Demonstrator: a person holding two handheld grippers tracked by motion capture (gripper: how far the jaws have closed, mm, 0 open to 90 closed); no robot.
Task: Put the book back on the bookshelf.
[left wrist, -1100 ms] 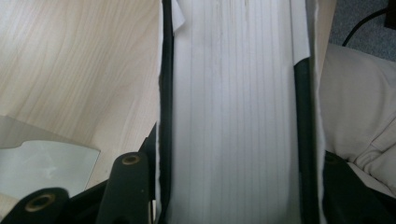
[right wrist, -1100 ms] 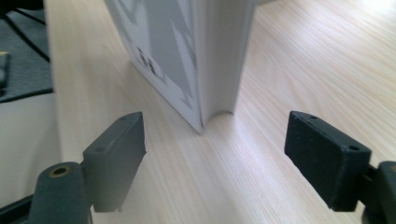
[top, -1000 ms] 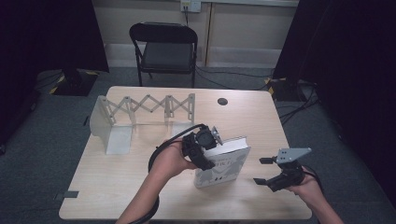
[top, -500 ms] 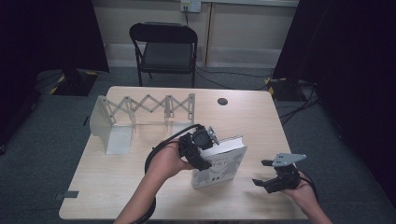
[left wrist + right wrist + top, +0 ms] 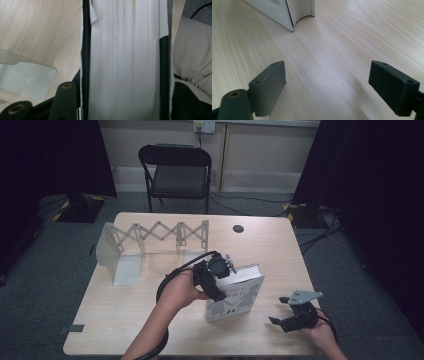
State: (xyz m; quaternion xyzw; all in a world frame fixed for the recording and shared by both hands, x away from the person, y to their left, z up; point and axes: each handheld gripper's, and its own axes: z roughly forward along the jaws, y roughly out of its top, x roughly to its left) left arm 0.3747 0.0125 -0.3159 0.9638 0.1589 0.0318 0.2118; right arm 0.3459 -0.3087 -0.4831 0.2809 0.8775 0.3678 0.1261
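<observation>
A thick white book [image 5: 235, 295] stands propped at a slant near the front middle of the pale wood worktop [image 5: 260, 245], its page block facing up and away, its light cover with dark lettering turned toward the person's side. The left gripper [image 5: 216, 281], held in the person's left hand [image 5: 182, 287], comes in from the book's left and sits at its upper left corner. In the left gripper view the book's page edges [image 5: 125, 60] run upright between the two black jaws, one against each cover; the jaws have just been easing apart a little, yet both still lie against the covers with the book pinched between them. A pale sleeve or cloth shows at the right edge of that view.

The right gripper [image 5: 287, 312], with its grey three-cornered plate on top, is held low over the worktop near the front right corner, well apart from the book. Its jaws are spread wide with nothing between them; in the right gripper view bare wood lies between the two pads [image 5: 268, 85] and the book's lower corner [image 5: 292, 15] stands farther off at the top.

Toward the back left of the worktop stands an expandable accordion-style wooden rack [image 5: 160, 232] with a pale metal bookend [image 5: 117, 255] at its left. A small dark round disc [image 5: 238, 228] lies near the back edge. A black folding chair [image 5: 175, 172] stands behind the worktop.
</observation>
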